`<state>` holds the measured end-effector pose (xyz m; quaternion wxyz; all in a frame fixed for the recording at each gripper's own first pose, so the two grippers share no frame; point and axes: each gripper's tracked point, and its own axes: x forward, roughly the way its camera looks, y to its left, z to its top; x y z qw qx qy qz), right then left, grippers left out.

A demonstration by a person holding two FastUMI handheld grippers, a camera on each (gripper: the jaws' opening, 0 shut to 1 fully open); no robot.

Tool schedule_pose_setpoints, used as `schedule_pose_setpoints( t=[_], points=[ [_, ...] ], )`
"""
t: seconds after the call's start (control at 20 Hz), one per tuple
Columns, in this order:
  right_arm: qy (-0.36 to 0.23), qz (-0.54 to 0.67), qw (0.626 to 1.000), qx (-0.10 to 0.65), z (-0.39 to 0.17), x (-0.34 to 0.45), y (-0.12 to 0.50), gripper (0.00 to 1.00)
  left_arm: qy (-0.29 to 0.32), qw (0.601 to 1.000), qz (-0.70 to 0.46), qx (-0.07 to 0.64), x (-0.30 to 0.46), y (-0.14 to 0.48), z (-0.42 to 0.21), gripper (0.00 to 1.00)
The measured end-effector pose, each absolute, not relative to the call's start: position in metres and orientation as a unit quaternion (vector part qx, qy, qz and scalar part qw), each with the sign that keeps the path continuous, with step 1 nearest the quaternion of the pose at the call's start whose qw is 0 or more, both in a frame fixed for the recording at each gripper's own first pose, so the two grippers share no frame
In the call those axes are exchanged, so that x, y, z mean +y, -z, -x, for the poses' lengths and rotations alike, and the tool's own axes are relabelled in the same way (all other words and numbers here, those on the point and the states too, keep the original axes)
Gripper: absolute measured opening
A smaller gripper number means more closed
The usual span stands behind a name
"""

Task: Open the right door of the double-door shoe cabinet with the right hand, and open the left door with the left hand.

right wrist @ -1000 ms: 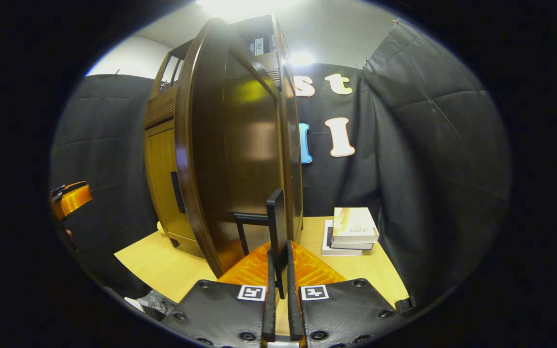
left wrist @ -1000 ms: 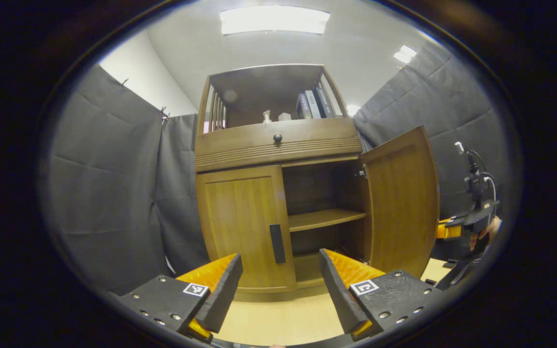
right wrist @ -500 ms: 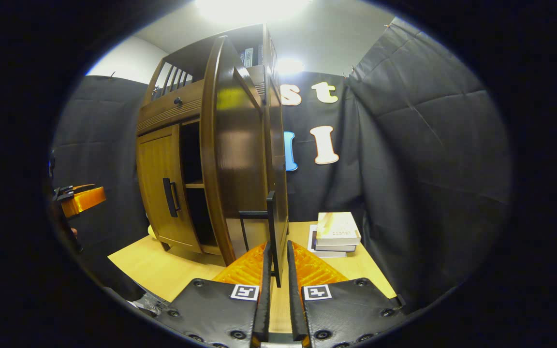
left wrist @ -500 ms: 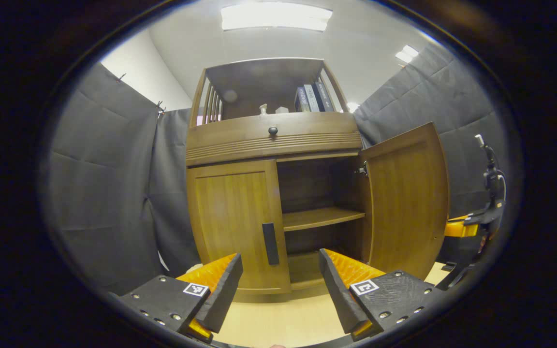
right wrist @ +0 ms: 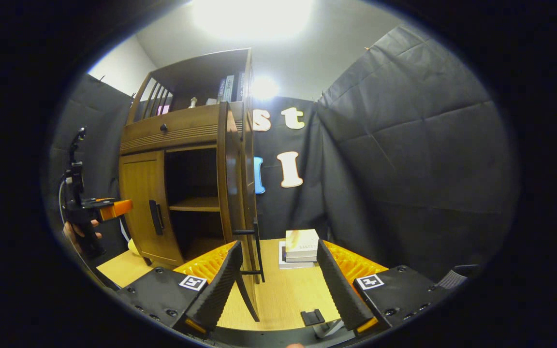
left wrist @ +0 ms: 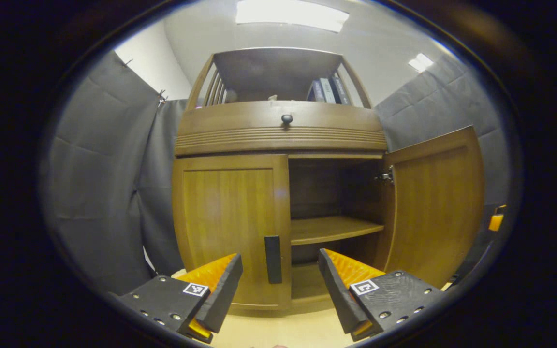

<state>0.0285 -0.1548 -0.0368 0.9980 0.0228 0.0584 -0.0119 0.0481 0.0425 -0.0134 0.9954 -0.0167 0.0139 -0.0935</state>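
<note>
risk entry: left gripper (left wrist: 278, 295) and right gripper (right wrist: 276, 285), fingers spread wide, holding nothing; closed left door (left wrist: 232, 227) with slim handle (left wrist: 272, 259), where an off-centre closure could slip off.

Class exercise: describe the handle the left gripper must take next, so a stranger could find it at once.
Start at the wooden shoe cabinet. Below its drawer, the left door is shut. Its handle is the dark upright bar low on the door's inner edge, unlike the round drawer knob above.
</note>
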Motion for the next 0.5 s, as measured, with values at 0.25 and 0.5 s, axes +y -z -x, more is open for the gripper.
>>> schedule_pose_setpoints(
  t=[0.25, 0.5],
  points=[
    [0.049, -0.008, 0.997, 0.062, -0.017, -0.152, 0.033, 0.96, 0.091, 0.995, 0.009, 0.026, 0.043, 0.027, -0.051, 0.89],
    [0.078, -0.006, 0.994, 0.079, -0.004, -0.147, 0.043, 0.96, 0.099, 0.994, 0.013, 0.040, 0.037, 0.035, -0.055, 0.92]
  ],
)
